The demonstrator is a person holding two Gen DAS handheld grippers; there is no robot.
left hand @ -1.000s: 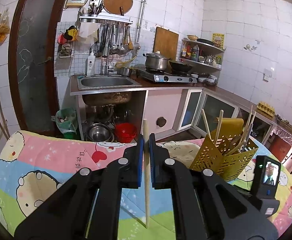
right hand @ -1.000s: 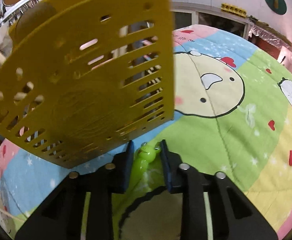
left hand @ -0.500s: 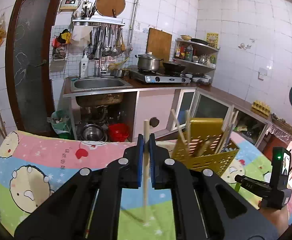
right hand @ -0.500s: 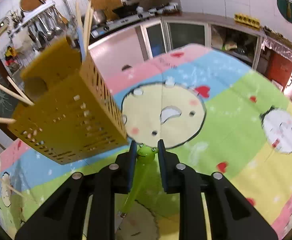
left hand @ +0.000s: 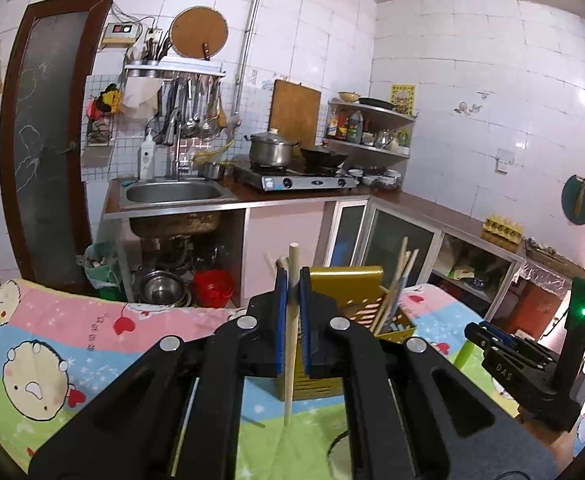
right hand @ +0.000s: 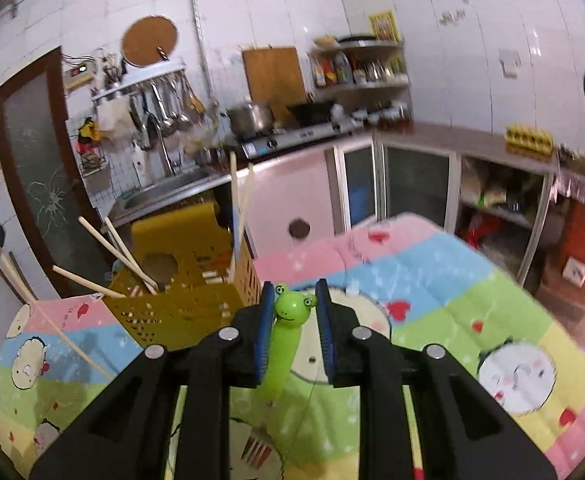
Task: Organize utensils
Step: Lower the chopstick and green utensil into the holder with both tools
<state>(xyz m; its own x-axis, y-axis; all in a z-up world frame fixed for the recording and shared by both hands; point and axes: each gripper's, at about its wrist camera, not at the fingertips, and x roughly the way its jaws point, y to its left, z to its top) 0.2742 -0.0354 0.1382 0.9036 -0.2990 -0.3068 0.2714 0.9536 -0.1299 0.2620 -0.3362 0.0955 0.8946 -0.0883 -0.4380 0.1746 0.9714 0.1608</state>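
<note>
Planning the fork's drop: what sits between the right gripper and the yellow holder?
Nothing: in the right wrist view only bare cartoon cloth separates the right gripper from the yellow holder.

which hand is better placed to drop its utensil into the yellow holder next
Left, probably. Its tongs grip a wooden chopstick upright right before the yellow perforated plastic holder; the right tongs, holding a green frog-handled fork, sit beside it.

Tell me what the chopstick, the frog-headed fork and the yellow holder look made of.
Chopstick: pale matte wood or bamboo, unpainted. Frog-headed fork: glossy green plastic handle with highlights; its tines look metallic, though blurred. Yellow holder: moulded plastic, perforated with slots.
</note>
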